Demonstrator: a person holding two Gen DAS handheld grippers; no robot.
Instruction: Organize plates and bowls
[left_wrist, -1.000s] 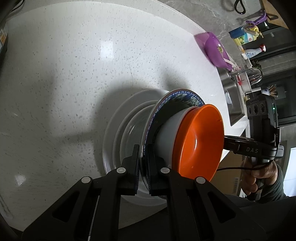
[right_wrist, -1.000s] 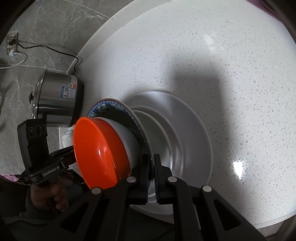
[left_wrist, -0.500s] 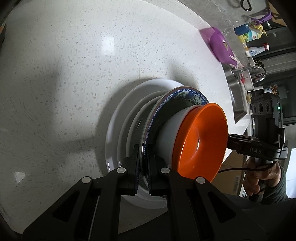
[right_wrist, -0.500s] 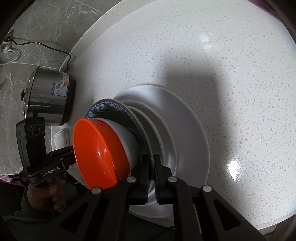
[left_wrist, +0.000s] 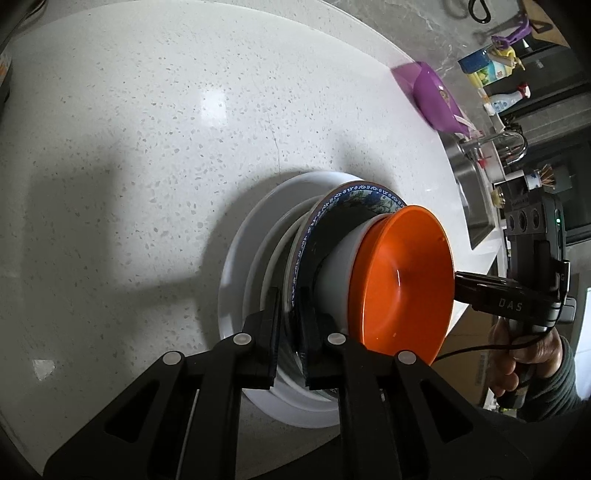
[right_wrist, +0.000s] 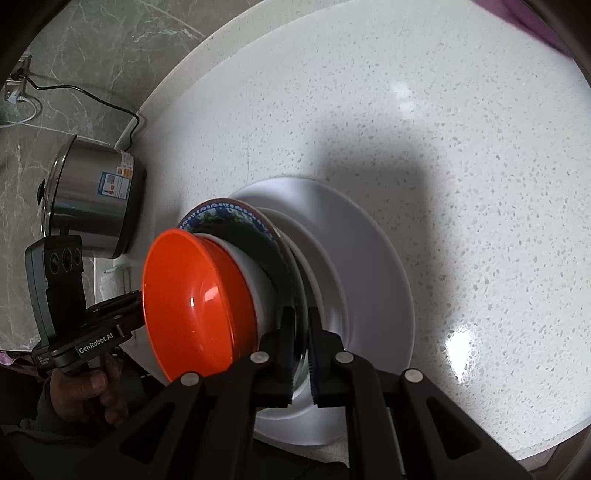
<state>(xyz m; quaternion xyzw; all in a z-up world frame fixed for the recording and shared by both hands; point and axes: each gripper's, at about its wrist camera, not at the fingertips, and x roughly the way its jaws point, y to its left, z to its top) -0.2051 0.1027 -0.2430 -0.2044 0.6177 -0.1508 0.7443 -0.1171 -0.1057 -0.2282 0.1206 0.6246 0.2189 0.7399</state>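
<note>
An orange bowl (left_wrist: 402, 284) (right_wrist: 184, 302) sits in a white bowl (left_wrist: 340, 266) (right_wrist: 255, 280) on a blue-patterned plate (left_wrist: 354, 199) (right_wrist: 221, 214). That stack rests over a large white plate (left_wrist: 240, 266) (right_wrist: 369, 258) on the white speckled counter. My left gripper (left_wrist: 288, 332) is shut on the patterned plate's rim at one side. My right gripper (right_wrist: 301, 350) is shut on the same rim at the opposite side. Each gripper shows in the other's view, beyond the orange bowl.
A steel rice cooker (right_wrist: 88, 199) with a black cord stands by the wall. A purple bowl (left_wrist: 436, 96), bottles (left_wrist: 491, 70) and a sink with a tap (left_wrist: 491, 147) lie at the counter's far end. The counter's edge is near the plates.
The stack and both grippers have moved lower toward the large white plate, which now fills more of both views. Both grips are unchanged.
</note>
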